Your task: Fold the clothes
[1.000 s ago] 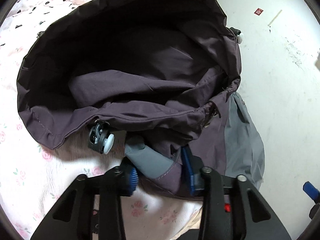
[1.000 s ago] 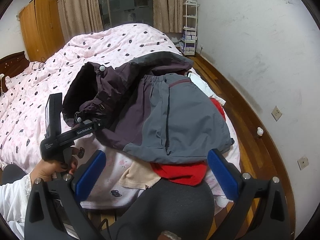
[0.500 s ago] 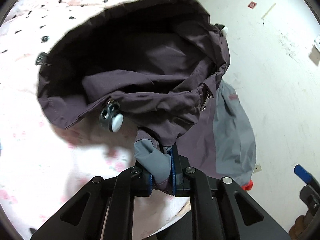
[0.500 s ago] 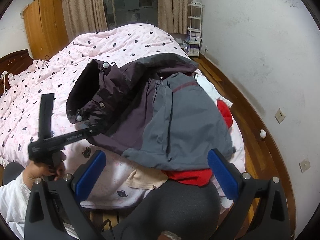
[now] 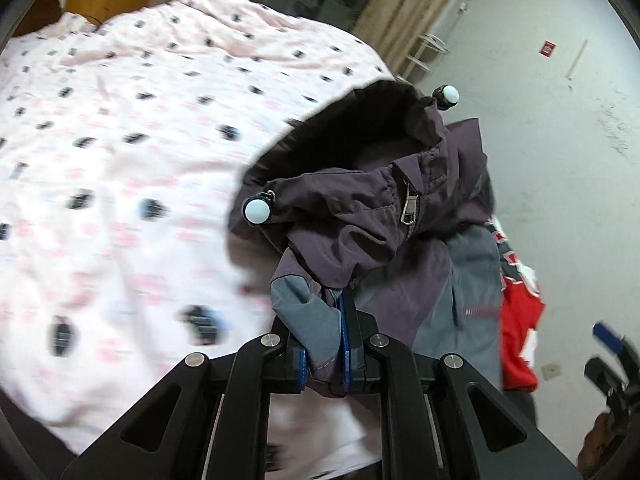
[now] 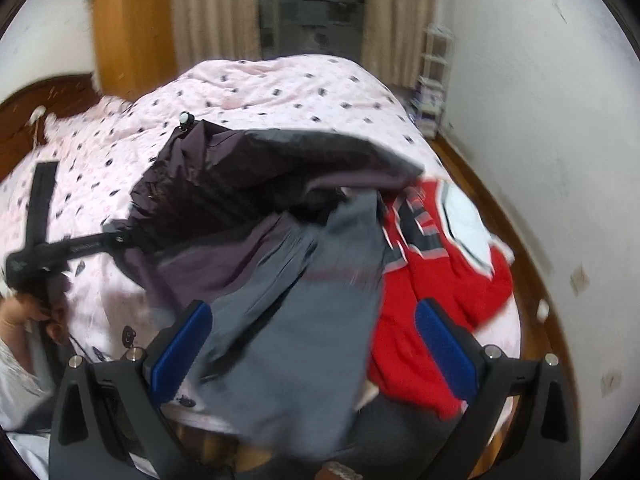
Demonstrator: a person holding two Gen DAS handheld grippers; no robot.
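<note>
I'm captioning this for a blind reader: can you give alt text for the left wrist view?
The left gripper pinches a purple and grey jacket, lifting it above a pink spotted quilt. A red shirt lies to the right.

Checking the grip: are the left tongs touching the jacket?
Touching. Left wrist view shows the left tongs shut on the jacket fabric.

wooden wardrobe [image 6: 134, 28] far left | beige curtains [image 6: 212, 12] behind bed | white shelf rack [image 6: 434, 80] by wall
</note>
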